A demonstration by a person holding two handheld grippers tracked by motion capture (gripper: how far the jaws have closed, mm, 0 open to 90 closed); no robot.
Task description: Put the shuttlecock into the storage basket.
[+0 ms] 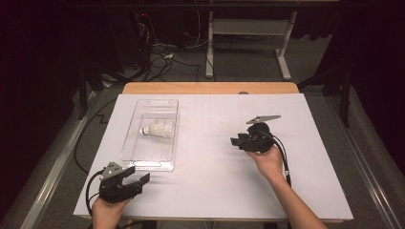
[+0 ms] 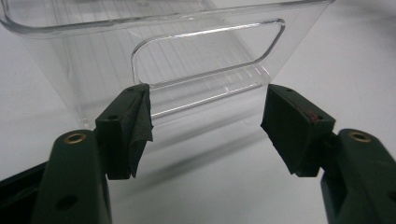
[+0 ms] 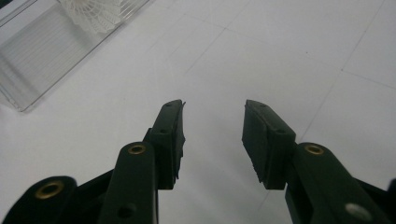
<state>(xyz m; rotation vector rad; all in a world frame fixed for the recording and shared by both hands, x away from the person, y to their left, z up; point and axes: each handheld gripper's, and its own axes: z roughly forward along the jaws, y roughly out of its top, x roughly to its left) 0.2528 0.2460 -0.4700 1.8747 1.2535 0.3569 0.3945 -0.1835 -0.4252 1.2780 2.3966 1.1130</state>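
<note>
Two hands come in from the near edge, each holding one set of tongs. Left tongs [image 1: 136, 180] rest on the white bench [image 1: 215, 191] just short of the near end of one clear plastic tray [image 1: 136, 157], jaws wide apart and empty, facing its cut-out handle [image 2: 208, 56]. Right tongs [image 1: 237, 141] hover over bare bench well to the tray's right, jaws parted and empty. One white shuttlecock [image 1: 157, 129] lies on its side inside the tray.
</note>
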